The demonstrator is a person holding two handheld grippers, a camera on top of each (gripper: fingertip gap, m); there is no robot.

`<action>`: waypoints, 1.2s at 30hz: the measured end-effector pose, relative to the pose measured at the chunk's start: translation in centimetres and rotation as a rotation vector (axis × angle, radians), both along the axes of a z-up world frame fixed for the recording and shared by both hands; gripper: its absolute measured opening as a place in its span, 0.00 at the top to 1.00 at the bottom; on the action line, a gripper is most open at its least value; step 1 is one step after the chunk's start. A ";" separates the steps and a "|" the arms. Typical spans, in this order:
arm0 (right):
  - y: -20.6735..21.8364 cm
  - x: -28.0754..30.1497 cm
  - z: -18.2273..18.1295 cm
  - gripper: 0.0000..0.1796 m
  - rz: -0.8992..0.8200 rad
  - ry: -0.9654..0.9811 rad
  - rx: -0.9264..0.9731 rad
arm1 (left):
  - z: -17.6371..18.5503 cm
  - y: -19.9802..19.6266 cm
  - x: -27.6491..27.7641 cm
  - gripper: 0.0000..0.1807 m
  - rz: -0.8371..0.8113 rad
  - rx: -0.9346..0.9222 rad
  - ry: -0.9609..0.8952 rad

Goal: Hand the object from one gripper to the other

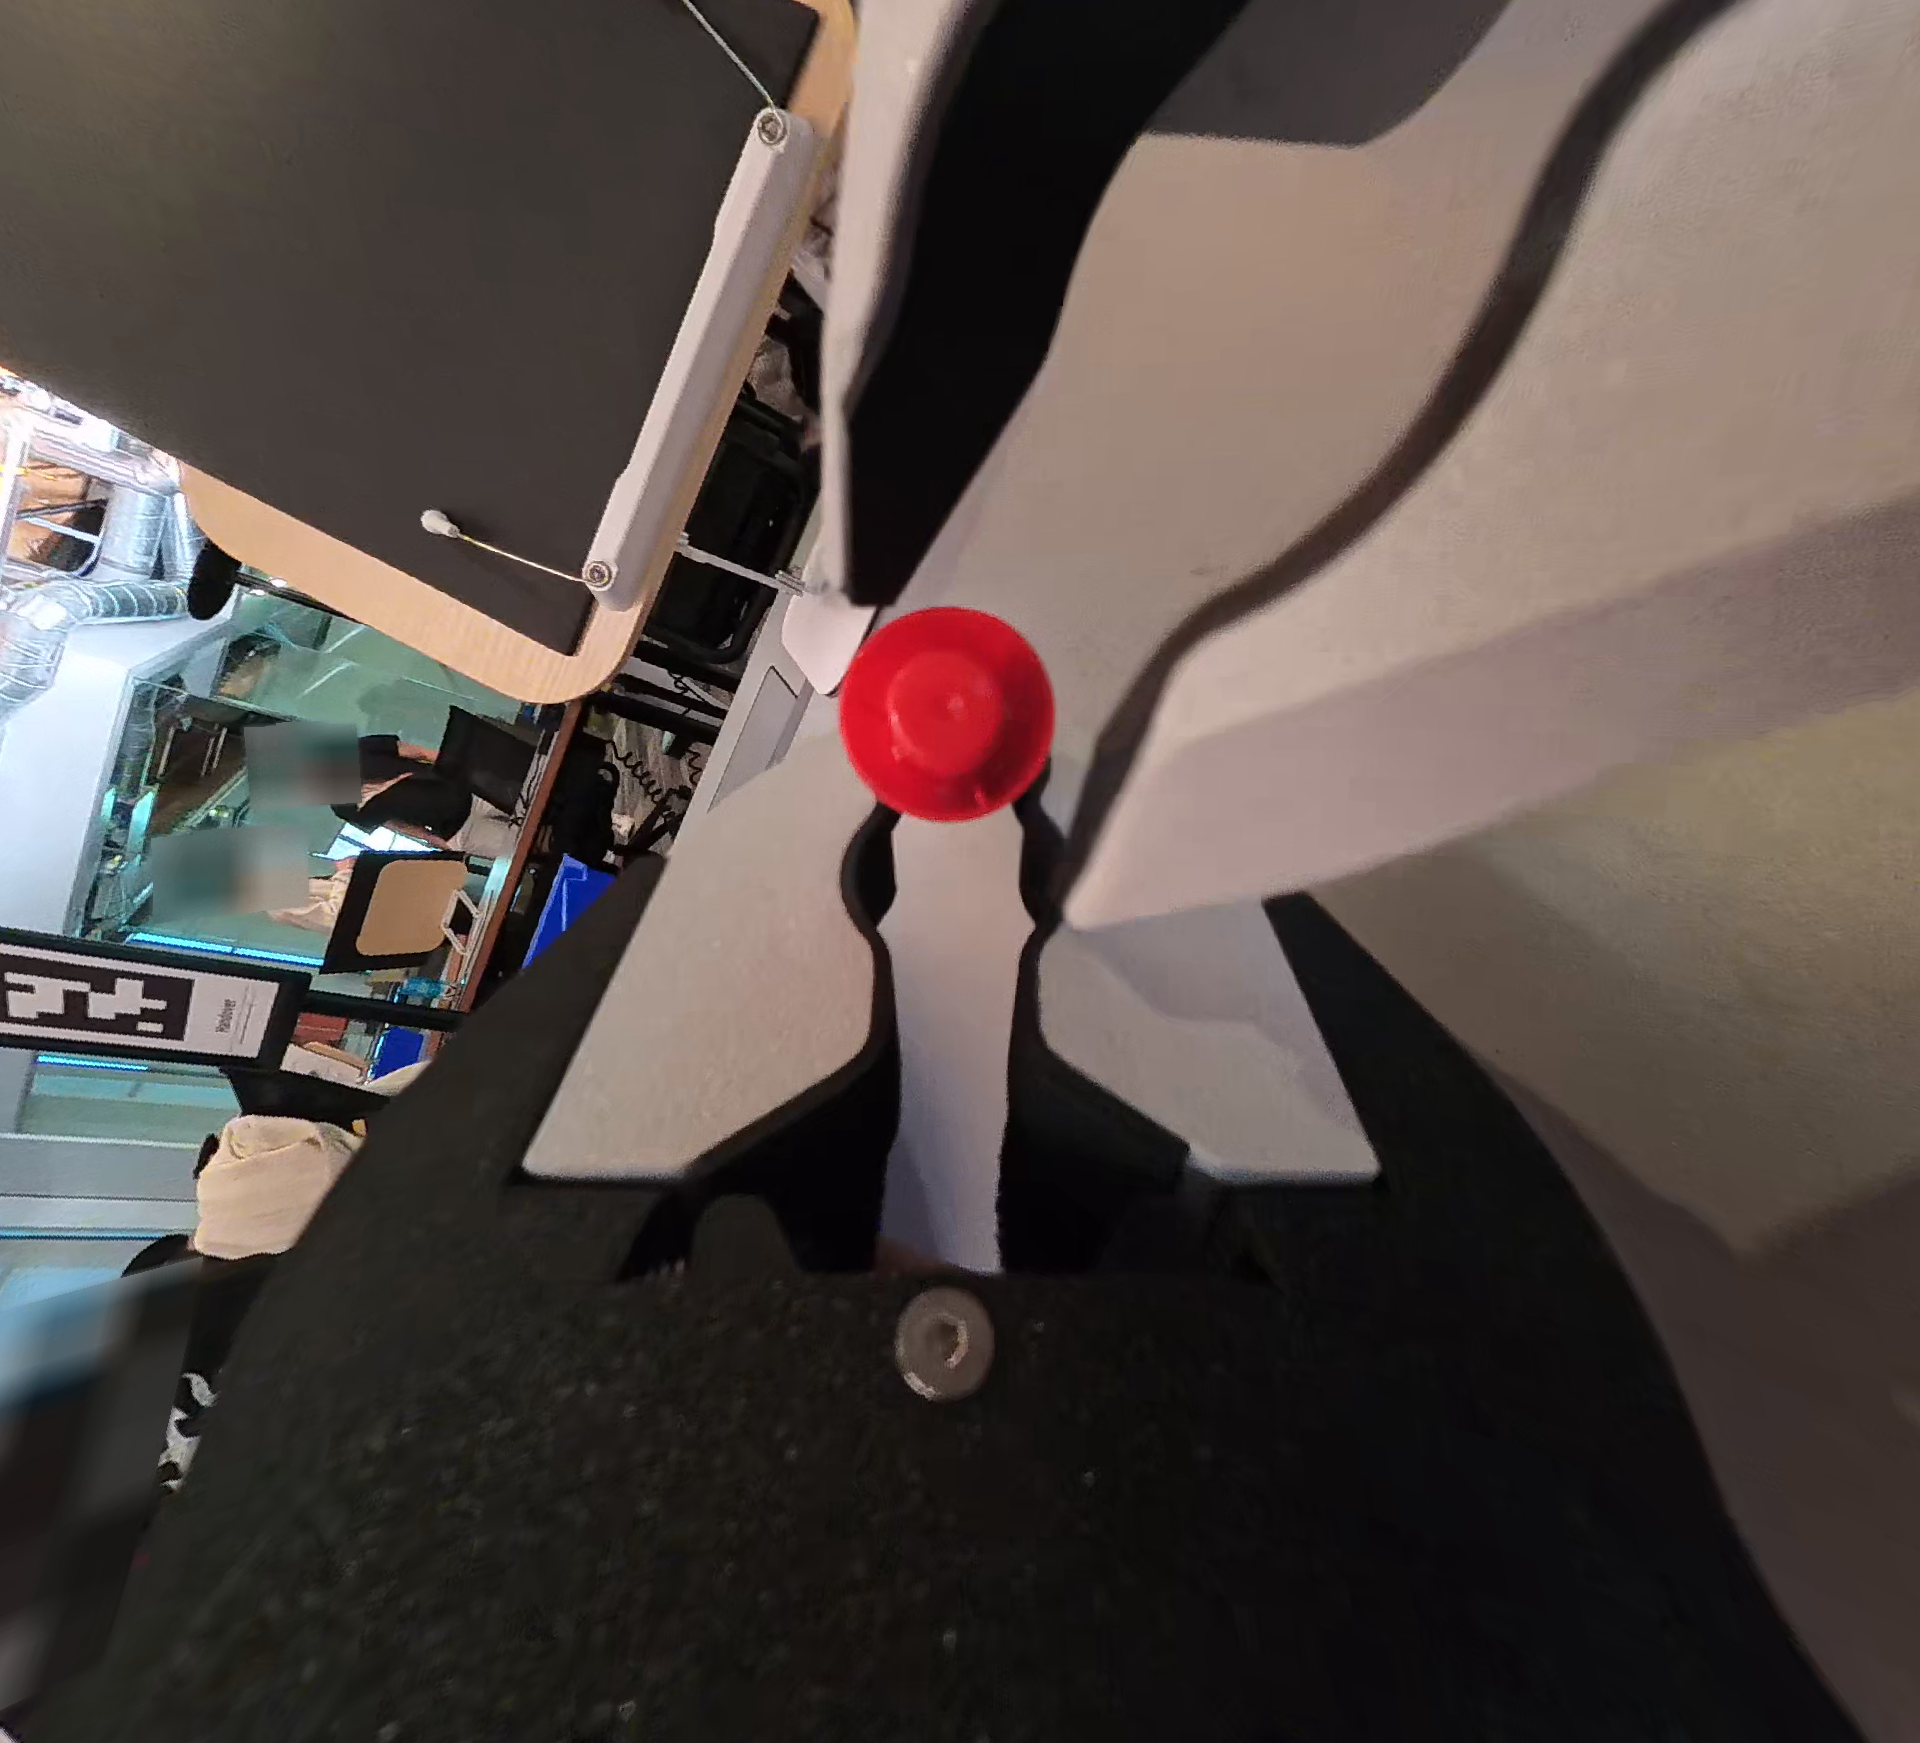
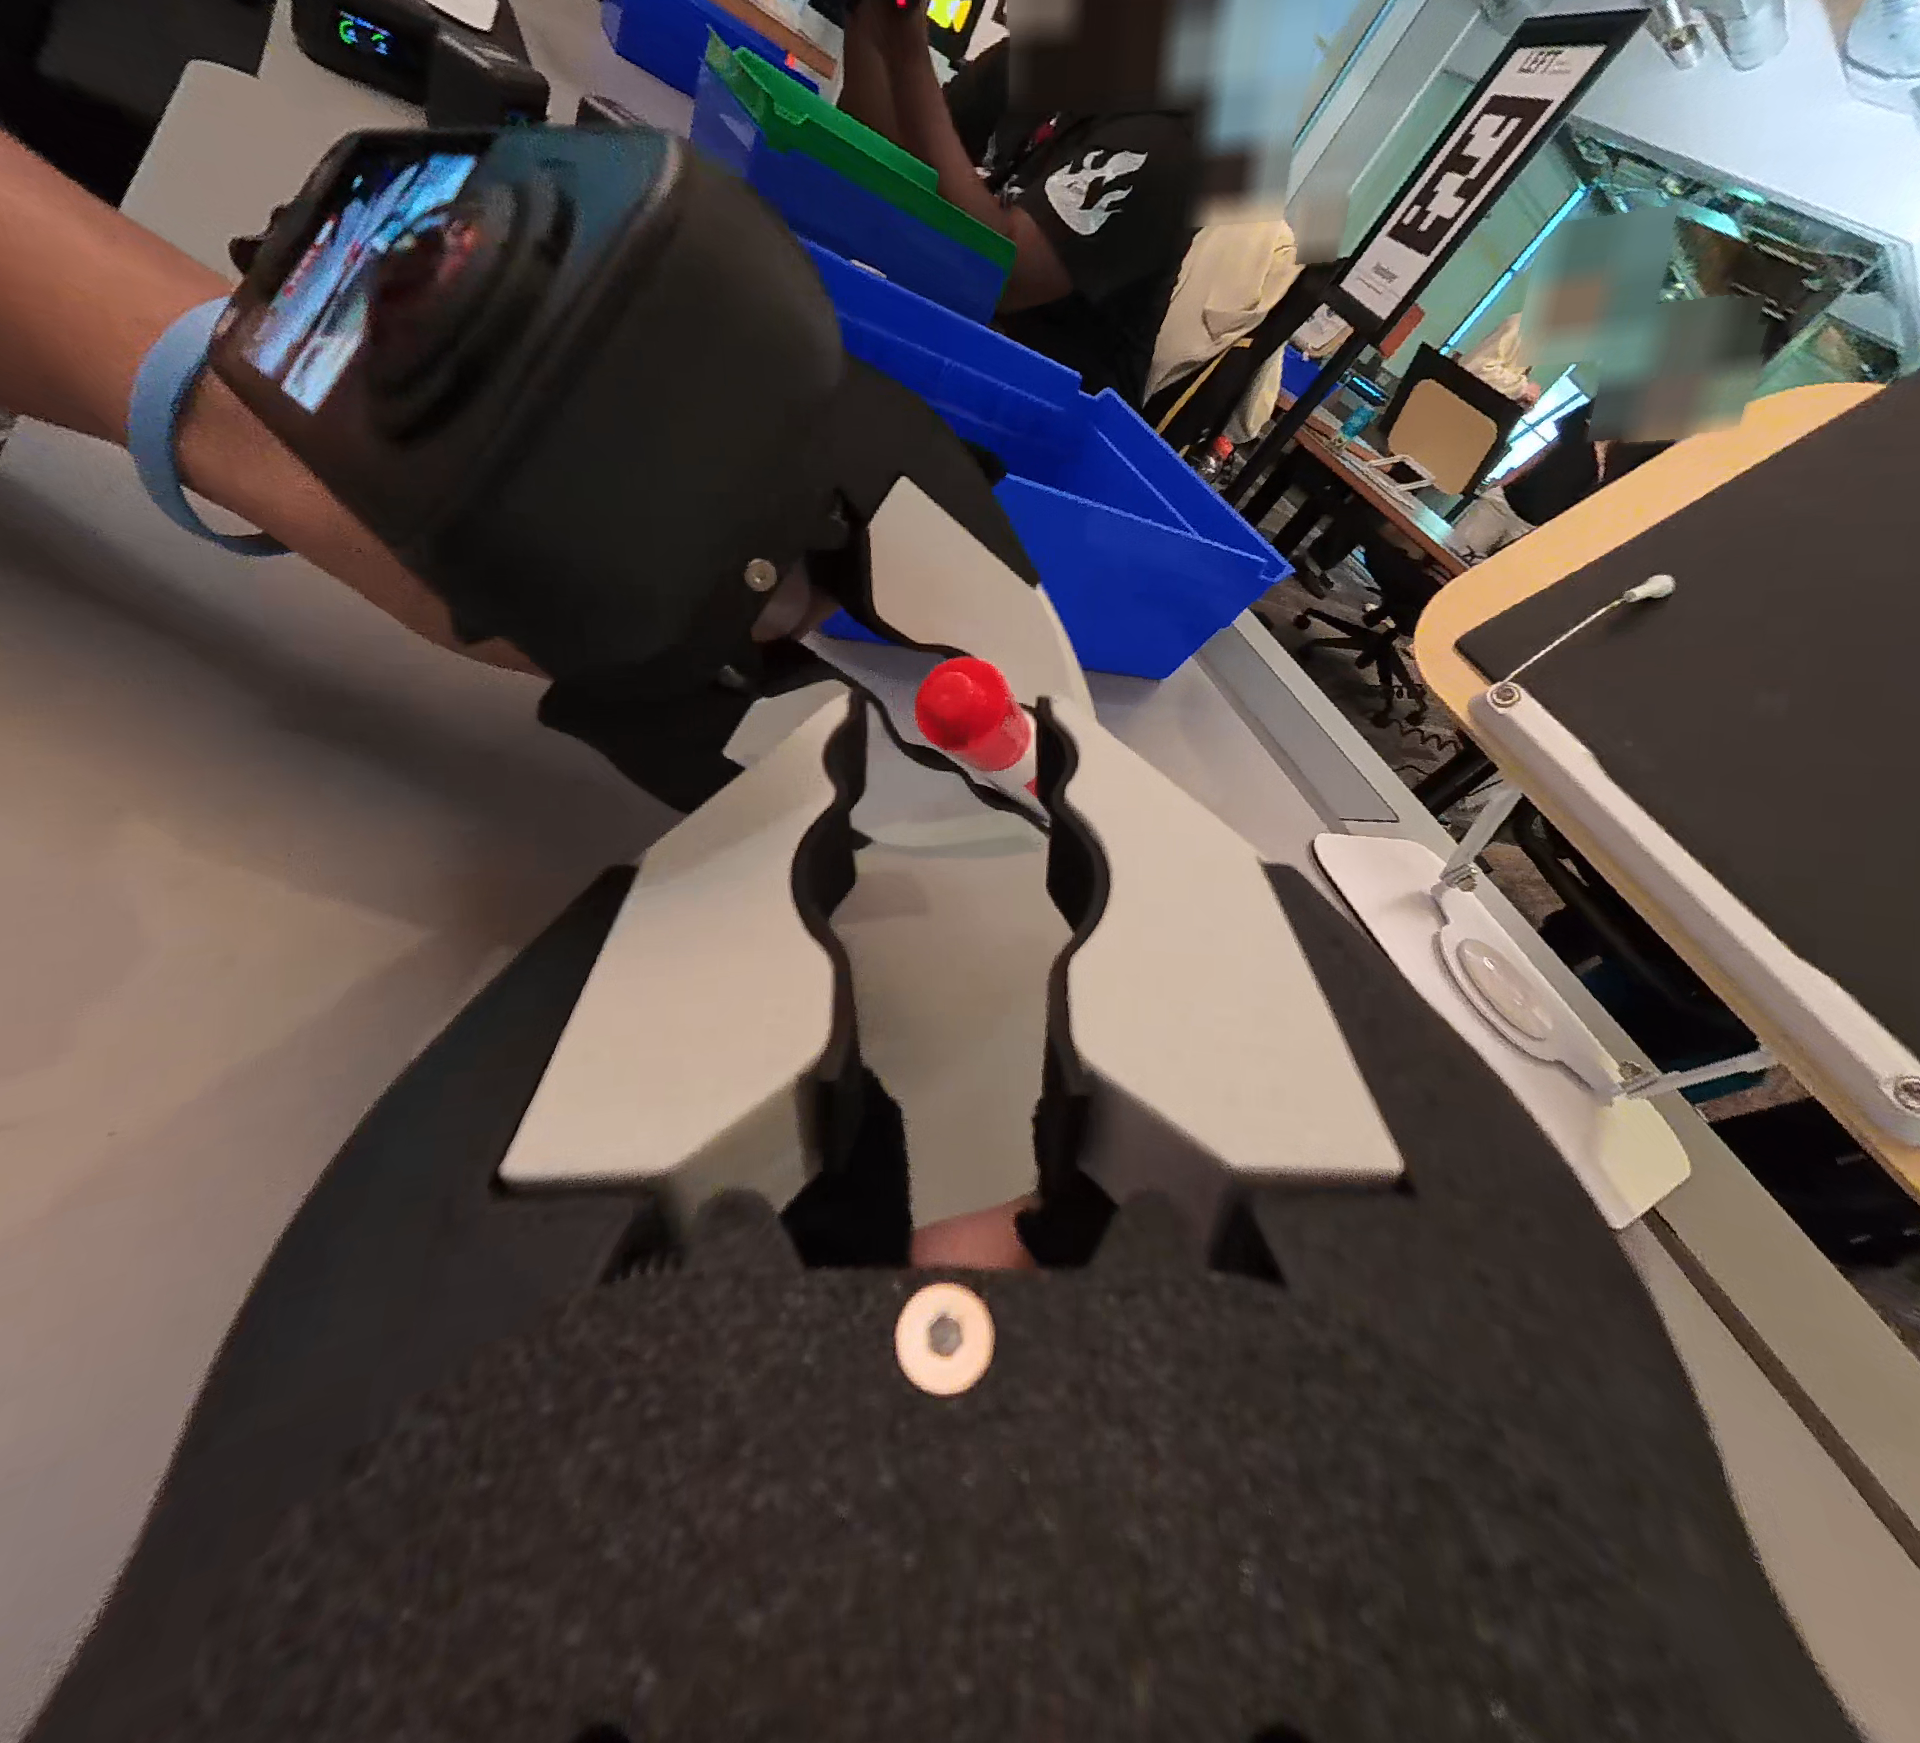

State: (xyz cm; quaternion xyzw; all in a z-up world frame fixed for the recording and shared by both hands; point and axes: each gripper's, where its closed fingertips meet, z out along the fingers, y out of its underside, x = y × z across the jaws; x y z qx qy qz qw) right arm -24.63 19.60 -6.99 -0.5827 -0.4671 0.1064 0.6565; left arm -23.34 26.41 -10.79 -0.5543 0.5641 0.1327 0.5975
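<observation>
Left wrist view: a marker with a red cap [image 1: 948, 714] points cap-first at the camera, held at the tips of the left gripper [image 1: 951, 815], whose two grey fingers with black wavy pads close in on the barrel just behind the cap. The fingers of the right gripper [image 1: 1195, 405] reach in from the top right and stand on either side of the marker's cap; whether they press on it cannot be told from here. Behind, to the upper left, a black board with a pale wooden rim [image 1: 395, 239] hangs over a busy workroom, and a black-and-white coded sign [image 1: 125, 1007] stands at the left edge. Right wrist view: the right gripper [image 2: 951, 758] has its fingertips around the marker [image 2: 975, 719], which lies tilted across the gap, touching the right-hand pad while the left-hand pad stands a little apart, so a firm grasp cannot be confirmed. The left gripper [image 2: 894, 654], black-bodied with a camera on top, comes in from the left and holds the marker's far end, with a blue wristband [image 2: 166, 436] on the person's arm behind it. Blue bins [image 2: 1039, 467] line the grey table [image 2: 208, 862] beyond.
</observation>
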 end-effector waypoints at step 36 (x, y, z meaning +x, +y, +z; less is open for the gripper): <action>2.4 7.3 5.9 0.91 0.464 1.152 -0.920 | 6.5 -4.8 1.0 0.77 -0.506 -0.428 -0.731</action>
